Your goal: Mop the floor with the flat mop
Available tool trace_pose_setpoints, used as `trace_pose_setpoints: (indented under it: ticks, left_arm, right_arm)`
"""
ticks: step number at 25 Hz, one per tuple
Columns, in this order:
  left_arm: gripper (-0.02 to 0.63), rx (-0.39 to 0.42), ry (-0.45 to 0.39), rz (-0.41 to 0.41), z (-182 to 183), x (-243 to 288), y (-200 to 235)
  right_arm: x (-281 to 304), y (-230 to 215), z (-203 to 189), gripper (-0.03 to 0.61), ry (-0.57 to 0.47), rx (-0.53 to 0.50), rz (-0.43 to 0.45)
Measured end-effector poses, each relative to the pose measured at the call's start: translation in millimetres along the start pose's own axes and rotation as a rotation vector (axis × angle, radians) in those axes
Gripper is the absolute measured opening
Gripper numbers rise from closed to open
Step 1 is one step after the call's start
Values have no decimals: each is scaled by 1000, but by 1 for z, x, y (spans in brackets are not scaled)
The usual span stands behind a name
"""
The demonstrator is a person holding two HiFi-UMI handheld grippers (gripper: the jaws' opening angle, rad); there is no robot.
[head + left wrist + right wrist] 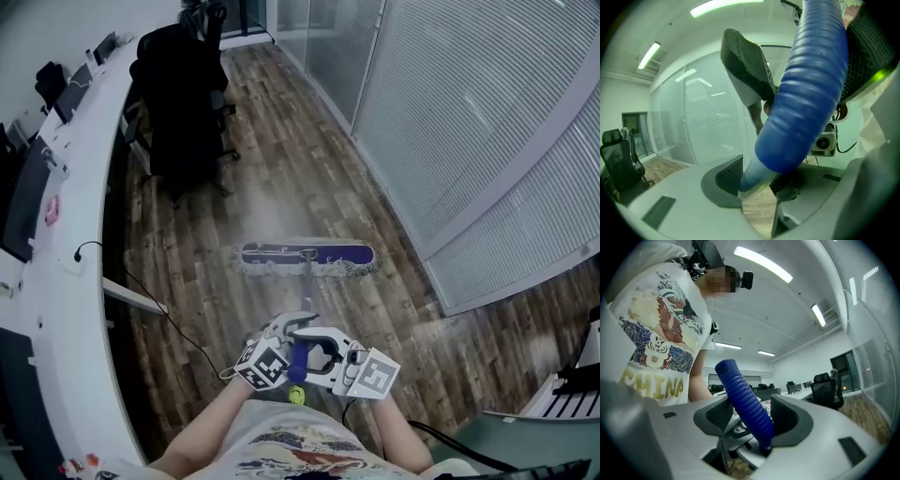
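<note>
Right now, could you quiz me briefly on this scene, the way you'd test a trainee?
1. True or false: the mop head lies flat on the wooden floor.
2. What do the left hand-held gripper and the right hand-held gripper both clamp? A. a cable B. the blue mop handle C. a chair arm
3. Which black item stands beyond the mop head, beside the long desk?
Key: 1 true; 2 B; 3 the office chair.
</note>
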State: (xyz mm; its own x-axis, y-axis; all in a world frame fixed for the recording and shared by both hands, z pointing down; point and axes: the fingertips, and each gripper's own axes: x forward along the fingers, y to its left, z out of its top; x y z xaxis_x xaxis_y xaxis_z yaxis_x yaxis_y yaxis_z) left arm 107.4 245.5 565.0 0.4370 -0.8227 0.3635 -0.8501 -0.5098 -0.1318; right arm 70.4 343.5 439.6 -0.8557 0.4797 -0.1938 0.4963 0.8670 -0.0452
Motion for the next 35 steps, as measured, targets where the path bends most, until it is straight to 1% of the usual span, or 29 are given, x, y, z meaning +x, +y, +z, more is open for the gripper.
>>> trace_pose_setpoints:
  ticks: [5,10,15,17,21,24,29,32,35]
  left_arm:
    - [110,14,9,-7,-5,12,57]
    - [110,2,0,-15,-6,18,138]
    - [110,41,14,-22,-7,27,211]
    - [110,47,13,-14,-7,35,234]
    - [110,52,9,2,-9,58,264]
    - [110,50,4,9,-6,81,294]
    - [110,24,4,21,5,123,357]
    - [110,13,7,32,17,158,395]
    - [110,15,15,45,32,195,432]
  right_arm:
    - [22,-54,-3,244,14,16,16]
    - [58,-126,-4,244,36,1,19]
    - [87,-193,-2,244,31,-19,0]
    - [94,-217,0,244,22,-23,5]
    - [91,-252,-4,244,46,-13,32]
    - [86,-289,-3,244,45,-14,30]
    - [78,-364,0,244,47,-16,41]
    - [61,-415,4,244,65,-2,37]
    - [44,-465,15,244,55,2,36]
